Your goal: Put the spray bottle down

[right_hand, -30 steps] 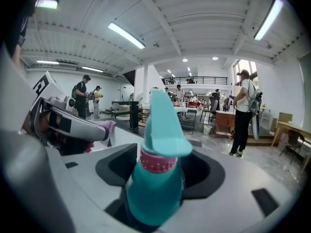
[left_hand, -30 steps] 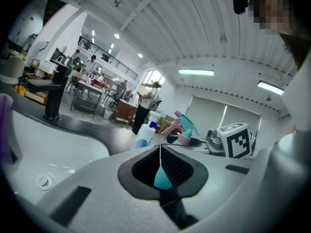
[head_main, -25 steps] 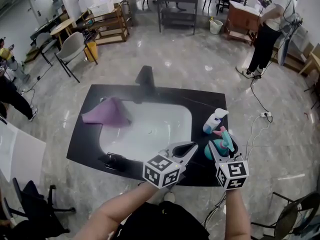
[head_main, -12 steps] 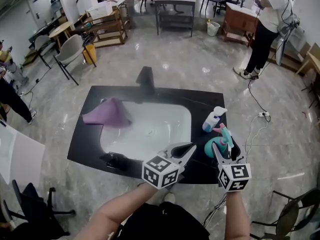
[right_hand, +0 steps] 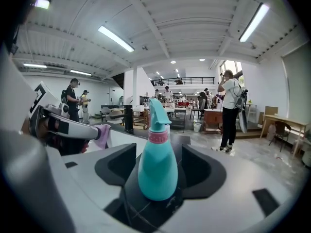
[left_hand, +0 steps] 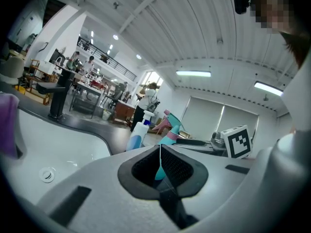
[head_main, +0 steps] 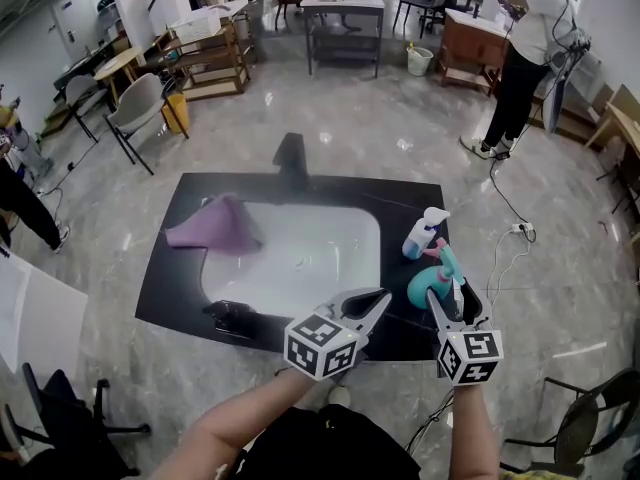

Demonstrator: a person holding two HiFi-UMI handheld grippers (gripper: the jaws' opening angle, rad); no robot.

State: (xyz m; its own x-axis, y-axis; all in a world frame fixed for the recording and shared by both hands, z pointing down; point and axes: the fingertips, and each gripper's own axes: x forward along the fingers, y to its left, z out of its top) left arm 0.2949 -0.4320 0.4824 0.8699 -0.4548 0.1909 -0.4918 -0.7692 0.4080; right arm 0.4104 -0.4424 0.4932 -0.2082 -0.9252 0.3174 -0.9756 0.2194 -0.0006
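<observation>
While two spray bottles (head_main: 420,236) (head_main: 427,286) stand, one cloth (head_main: 212,226) lies.

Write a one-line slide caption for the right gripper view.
Teal spray bottle upright on dark counter, between the jaws of the right claw.

Steep overhead, two low close-ups (spray bottle (head_main: 428,286) shared)

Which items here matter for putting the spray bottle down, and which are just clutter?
Job in hand:
- teal spray bottle, standing on the black counter
- right gripper, open around it

Lying about:
- white spray bottle
- purple cloth
- faucet
- left gripper, shut, empty
</observation>
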